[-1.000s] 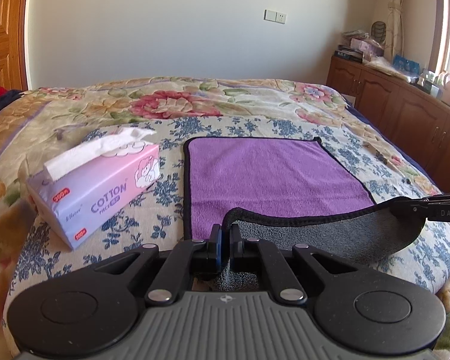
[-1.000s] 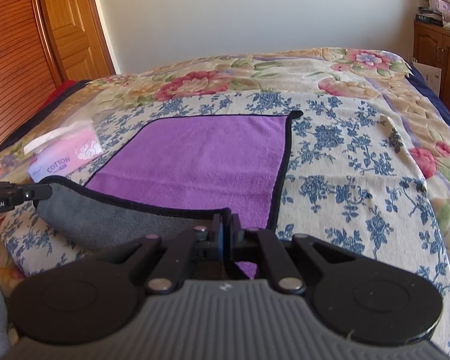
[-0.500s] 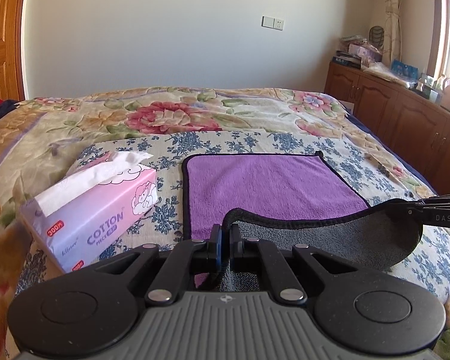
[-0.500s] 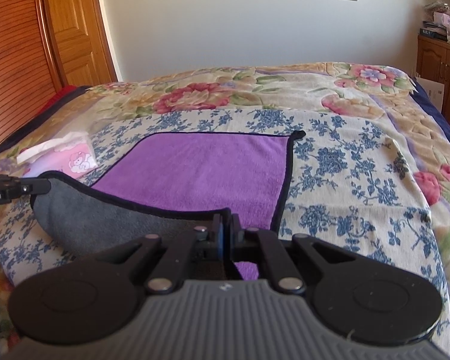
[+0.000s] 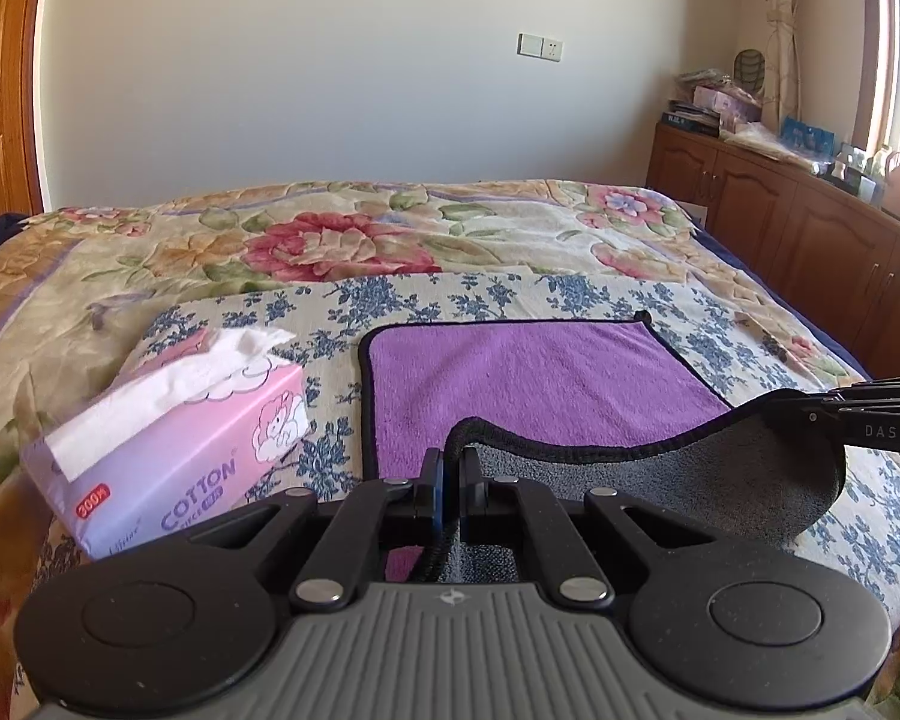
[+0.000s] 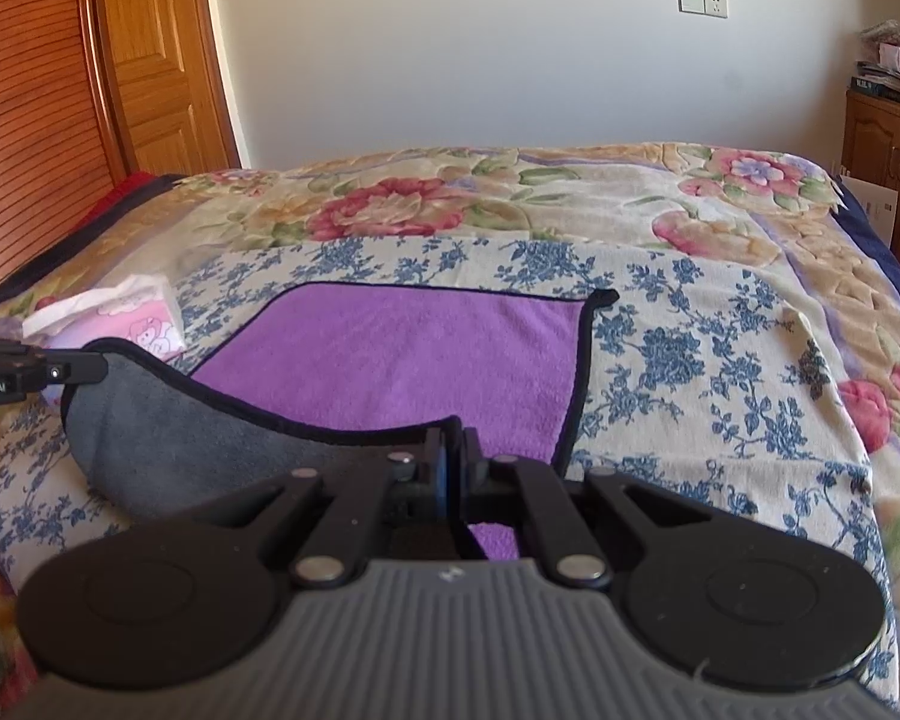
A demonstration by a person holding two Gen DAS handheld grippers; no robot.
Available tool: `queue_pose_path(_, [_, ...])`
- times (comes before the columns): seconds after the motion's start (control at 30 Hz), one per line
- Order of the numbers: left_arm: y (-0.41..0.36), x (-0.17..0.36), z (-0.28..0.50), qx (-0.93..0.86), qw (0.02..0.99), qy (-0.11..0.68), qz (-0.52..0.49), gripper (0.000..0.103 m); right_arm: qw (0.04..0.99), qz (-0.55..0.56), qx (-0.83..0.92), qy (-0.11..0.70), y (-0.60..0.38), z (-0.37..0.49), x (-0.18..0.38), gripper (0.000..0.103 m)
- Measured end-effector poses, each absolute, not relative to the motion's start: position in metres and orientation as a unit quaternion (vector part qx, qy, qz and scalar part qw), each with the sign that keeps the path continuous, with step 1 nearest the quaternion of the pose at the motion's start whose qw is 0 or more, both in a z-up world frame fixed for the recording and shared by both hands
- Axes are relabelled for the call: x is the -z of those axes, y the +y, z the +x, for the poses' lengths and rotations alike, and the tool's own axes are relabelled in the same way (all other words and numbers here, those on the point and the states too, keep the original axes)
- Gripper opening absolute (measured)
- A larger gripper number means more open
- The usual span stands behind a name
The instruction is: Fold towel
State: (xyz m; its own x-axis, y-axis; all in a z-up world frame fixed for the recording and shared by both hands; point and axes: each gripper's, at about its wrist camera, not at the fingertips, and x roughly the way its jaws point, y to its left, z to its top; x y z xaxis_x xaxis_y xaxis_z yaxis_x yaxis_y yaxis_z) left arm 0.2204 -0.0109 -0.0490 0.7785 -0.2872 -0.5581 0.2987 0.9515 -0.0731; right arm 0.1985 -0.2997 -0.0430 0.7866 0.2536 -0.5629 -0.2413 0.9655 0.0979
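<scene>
A purple towel (image 5: 528, 378) with a black hem and a grey underside lies on the floral bedspread; it also shows in the right wrist view (image 6: 402, 348). My left gripper (image 5: 450, 480) is shut on the towel's near left corner. My right gripper (image 6: 450, 462) is shut on the near right corner. Both corners are lifted off the bed, so the near edge hangs between the grippers with the grey underside (image 5: 690, 474) facing me. The far half lies flat. The right gripper's tip shows at the right of the left wrist view (image 5: 870, 414), the left one's at the left of the right wrist view (image 6: 36, 369).
A pink tissue box (image 5: 174, 450) sits on the bed just left of the towel, also in the right wrist view (image 6: 120, 318). A wooden cabinet (image 5: 810, 228) with clutter runs along the right. A wooden door and headboard (image 6: 60, 90) stand on the left.
Both grippers have risen with the near corners, and the view now sits higher. The lifted edge has moved a little toward the far side of the towel.
</scene>
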Motion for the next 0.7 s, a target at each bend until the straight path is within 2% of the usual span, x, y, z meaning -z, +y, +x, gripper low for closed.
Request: queue_pose_path(0.7, [-0.023, 0.037, 0.251, 0.160, 0.946, 0.283, 0.024, 0.005, 0.952, 0.003, -0.131, 0.277, -0.300, 0.224, 0.030, 0.005])
